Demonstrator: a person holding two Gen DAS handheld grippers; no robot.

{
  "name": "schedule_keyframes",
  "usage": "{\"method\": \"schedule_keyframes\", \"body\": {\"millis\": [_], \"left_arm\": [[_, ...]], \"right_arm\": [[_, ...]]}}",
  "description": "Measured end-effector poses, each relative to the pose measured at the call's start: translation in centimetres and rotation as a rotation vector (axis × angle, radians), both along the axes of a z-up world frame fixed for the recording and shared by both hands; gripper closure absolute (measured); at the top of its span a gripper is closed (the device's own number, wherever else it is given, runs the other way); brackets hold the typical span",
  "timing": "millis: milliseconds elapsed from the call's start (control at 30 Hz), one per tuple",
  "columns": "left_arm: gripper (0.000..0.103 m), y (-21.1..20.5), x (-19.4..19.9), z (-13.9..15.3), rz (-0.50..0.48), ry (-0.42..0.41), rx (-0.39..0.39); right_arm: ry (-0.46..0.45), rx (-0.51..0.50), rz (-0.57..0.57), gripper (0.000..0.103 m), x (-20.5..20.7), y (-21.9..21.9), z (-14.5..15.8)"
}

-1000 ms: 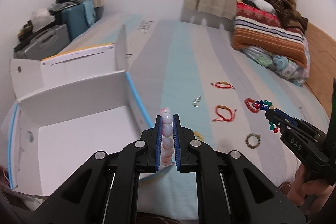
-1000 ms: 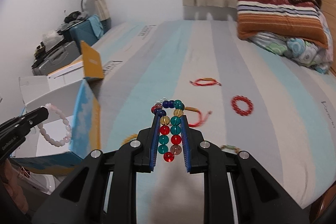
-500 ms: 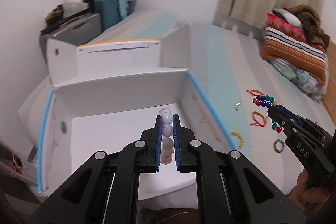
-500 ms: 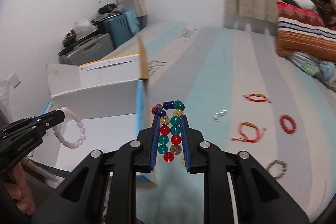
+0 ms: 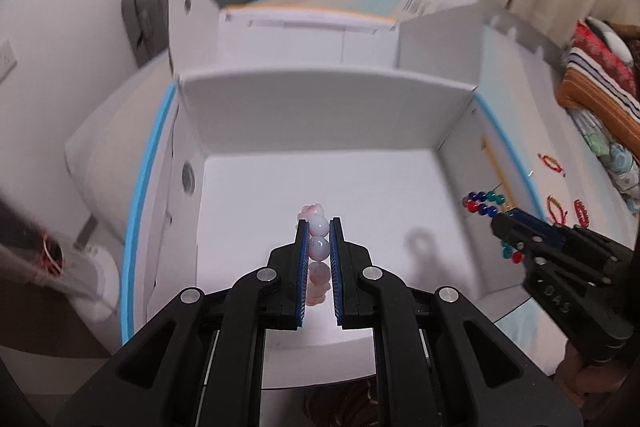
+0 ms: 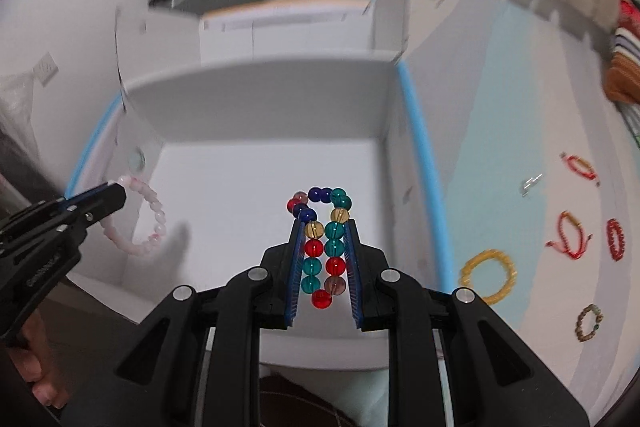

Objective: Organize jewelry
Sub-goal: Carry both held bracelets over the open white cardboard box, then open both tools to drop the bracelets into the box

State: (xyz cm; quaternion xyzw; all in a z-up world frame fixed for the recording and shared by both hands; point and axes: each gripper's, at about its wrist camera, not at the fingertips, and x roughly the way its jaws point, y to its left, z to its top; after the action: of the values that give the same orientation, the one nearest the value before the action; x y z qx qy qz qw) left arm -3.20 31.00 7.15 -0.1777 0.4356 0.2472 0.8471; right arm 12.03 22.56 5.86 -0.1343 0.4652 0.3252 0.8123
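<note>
Left wrist view shows a striped bed (image 5: 532, 315) carrying a white cardboard box (image 5: 320, 107) with blue-edged walls, set at the bed's left edge. Both grippers hang over the box's bare white floor. The left gripper (image 5: 319, 227) has its jaws pinched narrow on a pink bead bracelet (image 5: 319, 247), whose loop hangs below the pads near the box's left wall in the right wrist view. The right gripper (image 6: 324, 227) clamps a multicoloured bead bracelet (image 6: 325, 247) between its pads, near the box's right wall. On the bed to the right of the box lie a yellow bracelet (image 6: 487, 281), two red cord bracelets (image 6: 568, 239), a red bead bracelet (image 6: 616, 239) and a small dark one (image 6: 589, 321).
</note>
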Motion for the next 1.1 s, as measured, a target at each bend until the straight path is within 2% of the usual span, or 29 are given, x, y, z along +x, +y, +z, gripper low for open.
{"method": "schedule_keyframes", "body": {"millis": [133, 433, 733, 900, 933, 967, 1100], "left_arm": [[0.094, 0.8, 0.1, -1.9, 0.012, 0.056, -0.034], [0.094, 1.5, 0.7, -4.9, 0.004, 0.124, -0.070], [0.092, 1.5, 1.3, -5.6, 0.006, 0.171, -0.073], [0.090, 1.2, 1.5, -5.1, 0.013, 0.168, -0.056], [0.087, 1.1, 1.6, -5.0, 0.010, 0.167, -0.053], [0.079, 1.0, 1.6, -4.8, 0.012, 0.161, -0.049], [0.064, 0.7, 1.3, -4.0, 0.020, 0.149, -0.014]], "right_arm": [[0.061, -0.058, -0.005, 0.084, 0.5, 1.0, -2.4], [0.094, -0.133, -0.013, 0.084, 0.1, 2.3, -4.5], [0.110, -0.138, -0.009, 0.084, -0.2, 2.7, -5.6], [0.116, -0.129, 0.000, 0.084, 0.4, 2.8, -5.6], [0.111, -0.125, -0.002, 0.084, 0.4, 2.7, -5.5], [0.104, -0.120, -0.004, 0.084, 0.3, 2.6, -5.3], [0.088, -0.093, -0.006, 0.064, 0.0, 2.1, -4.6]]}}
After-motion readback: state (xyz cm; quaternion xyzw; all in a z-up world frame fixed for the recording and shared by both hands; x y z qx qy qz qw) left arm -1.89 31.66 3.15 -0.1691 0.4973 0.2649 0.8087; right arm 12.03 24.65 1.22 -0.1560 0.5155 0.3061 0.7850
